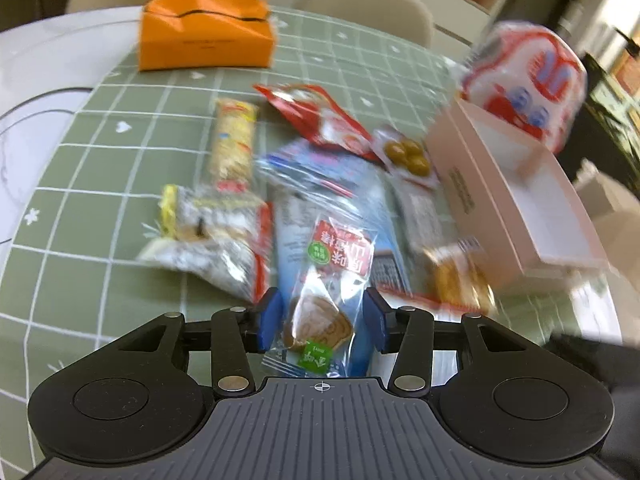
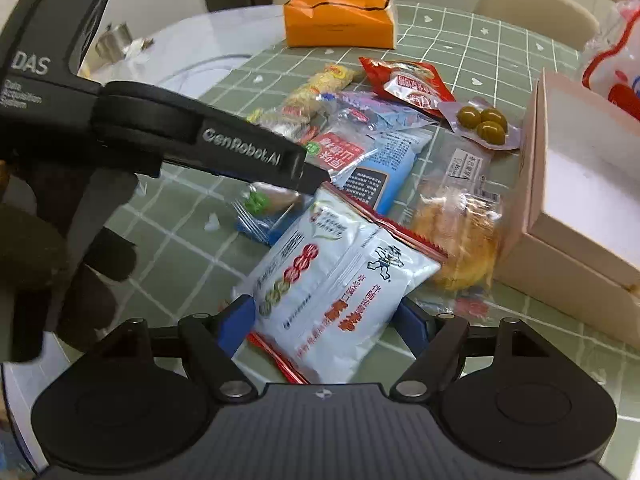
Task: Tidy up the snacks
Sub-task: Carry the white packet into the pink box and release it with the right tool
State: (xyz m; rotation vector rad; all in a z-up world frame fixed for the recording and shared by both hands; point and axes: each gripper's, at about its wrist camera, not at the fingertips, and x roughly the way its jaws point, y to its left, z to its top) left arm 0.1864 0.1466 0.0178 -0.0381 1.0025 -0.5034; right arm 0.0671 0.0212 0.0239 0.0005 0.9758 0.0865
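Between left gripper (image 1: 320, 316) jaws, blurred red-label snack (image 1: 320, 300), apparently clamped, right gripper (image 2: 328, 320) jaws holding white pouch (image 2: 332, 292).

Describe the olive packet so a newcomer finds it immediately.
Start at the pink open box on the green grid tablecloth. Just off its far left corner lies the olive packet, beside a red snack bag. Only it shows three round green olives through clear plastic.
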